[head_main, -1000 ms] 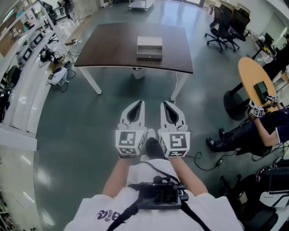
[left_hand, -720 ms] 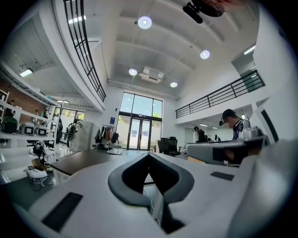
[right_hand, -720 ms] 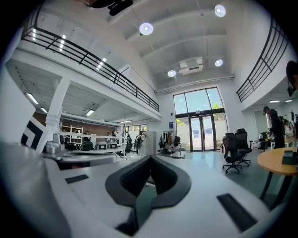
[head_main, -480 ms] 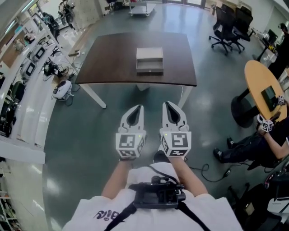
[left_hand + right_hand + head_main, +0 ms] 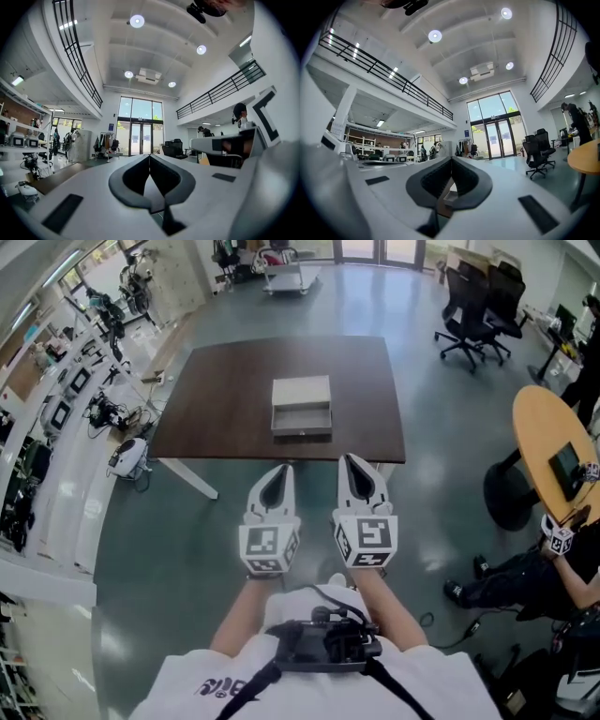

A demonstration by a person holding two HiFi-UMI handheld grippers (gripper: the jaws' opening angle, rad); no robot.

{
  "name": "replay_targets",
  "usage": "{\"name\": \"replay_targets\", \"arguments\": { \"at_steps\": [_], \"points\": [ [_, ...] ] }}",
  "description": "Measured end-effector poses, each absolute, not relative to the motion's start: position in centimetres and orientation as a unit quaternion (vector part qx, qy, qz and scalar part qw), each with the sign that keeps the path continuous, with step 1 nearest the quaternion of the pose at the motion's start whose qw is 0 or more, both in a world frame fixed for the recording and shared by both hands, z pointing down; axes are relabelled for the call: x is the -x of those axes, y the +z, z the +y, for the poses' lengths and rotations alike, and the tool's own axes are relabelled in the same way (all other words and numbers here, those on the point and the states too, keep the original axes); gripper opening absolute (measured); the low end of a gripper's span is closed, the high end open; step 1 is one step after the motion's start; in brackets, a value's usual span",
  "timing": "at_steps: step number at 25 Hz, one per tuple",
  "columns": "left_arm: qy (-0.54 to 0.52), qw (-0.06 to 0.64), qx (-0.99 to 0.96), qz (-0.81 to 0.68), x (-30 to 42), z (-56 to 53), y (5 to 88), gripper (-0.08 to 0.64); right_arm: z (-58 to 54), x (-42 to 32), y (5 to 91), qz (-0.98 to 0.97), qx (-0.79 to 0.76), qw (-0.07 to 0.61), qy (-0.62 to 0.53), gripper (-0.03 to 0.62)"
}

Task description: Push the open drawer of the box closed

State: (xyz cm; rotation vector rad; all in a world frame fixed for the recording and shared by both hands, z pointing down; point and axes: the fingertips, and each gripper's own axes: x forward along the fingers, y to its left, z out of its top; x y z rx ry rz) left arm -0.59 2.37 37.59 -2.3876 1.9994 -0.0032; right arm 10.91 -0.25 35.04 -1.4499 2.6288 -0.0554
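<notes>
While both grippers hang in the air short of the table, the room spreads out below: a dark brown table (image 5: 216, 399) on white legs stands on a glossy grey-green floor (image 5: 169, 549), with benches of equipment (image 5: 56, 399) along the left, black office chairs (image 5: 473, 320) at the far right and a round wooden table (image 5: 548, 446) nearer on the right.

A pale box (image 5: 301, 390) sits near the table's near edge, about midway along it. Its long axis runs away from the person, and its open drawer (image 5: 302, 420) is pulled out toward the person, front panel facing the near edge. What lies in the drawer is too small to tell.

The left gripper (image 5: 284, 470) and right gripper (image 5: 350, 461) are side by side, well apart from the box, tips aimed at the table. Each has its jaws pressed together with nothing between them.
</notes>
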Motion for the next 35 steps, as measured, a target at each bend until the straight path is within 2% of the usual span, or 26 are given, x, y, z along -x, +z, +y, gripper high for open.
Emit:
{"name": "replay_targets", "arguments": {
  "at_steps": [4,13,26,35],
  "points": [
    [0.007,-0.029,0.791,0.611,0.0,0.7,39.3,0.011,-1.5,-9.2,36.7,0.88,0.47,0.053,-0.025,0.006],
    [-0.007,-0.058,0.784,0.618,0.1,-1.1,41.3,0.011,-2.8,-9.6,39.2,0.879,0.473,0.032,-0.051,0.006],
    [0.0,-0.056,0.809,0.586,-0.3,-7.8,42.4,0.011,-8.0,-9.8,41.2,0.865,0.498,0.013,-0.057,0.006],
    [0.005,-0.064,0.809,0.585,6.1,-16.6,42.9,0.011,-16.5,-3.6,42.1,0.87,0.489,-0.016,-0.063,0.006]
  ]
}}
